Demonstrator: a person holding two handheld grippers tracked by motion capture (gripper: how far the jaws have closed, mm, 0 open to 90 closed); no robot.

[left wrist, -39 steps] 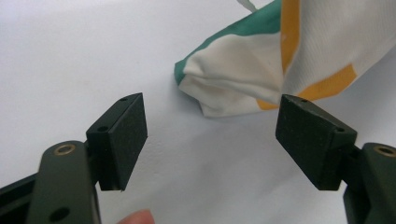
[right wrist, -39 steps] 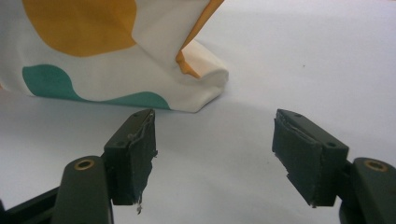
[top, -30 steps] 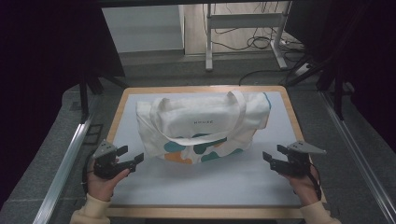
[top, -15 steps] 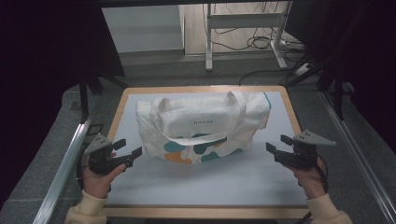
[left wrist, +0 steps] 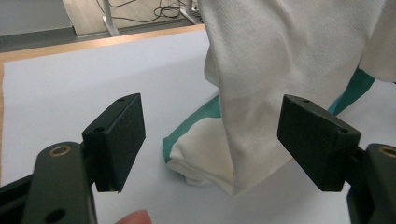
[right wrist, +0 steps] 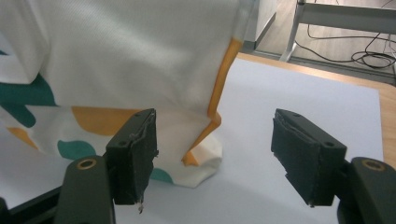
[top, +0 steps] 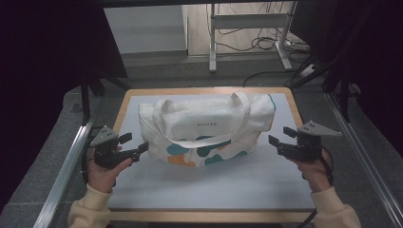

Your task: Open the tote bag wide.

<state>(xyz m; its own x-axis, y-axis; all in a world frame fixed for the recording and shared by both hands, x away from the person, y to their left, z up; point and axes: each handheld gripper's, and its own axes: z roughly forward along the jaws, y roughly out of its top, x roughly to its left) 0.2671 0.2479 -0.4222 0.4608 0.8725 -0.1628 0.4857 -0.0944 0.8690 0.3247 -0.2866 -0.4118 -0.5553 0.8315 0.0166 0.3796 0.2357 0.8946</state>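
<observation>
A cream tote bag (top: pixel 209 126) with teal and orange blobs and two handles lies flat in the middle of the pale table (top: pixel 223 185). My left gripper (top: pixel 136 144) hovers just off the bag's left end, jaws open and empty; its own view has the bag's folded corner (left wrist: pixel 210 163) lying ahead between the jaws, untouched. My right gripper (top: pixel 272 141) is held a short way off the bag's right end, open and empty as well. In the right gripper view the bag's orange-trimmed corner (right wrist: pixel 205 156) sits on the table beyond the left pad.
The table has a wooden rim (top: pixel 204 90). Metal rails (top: pixel 66 166) run along both sides. Beyond the far edge stand a white desk frame (top: pixel 247 21) and loose cables (top: pixel 256 42) on the floor.
Both hands have lifted their grippers up off the table and spread slightly outward. The bag has not moved.
</observation>
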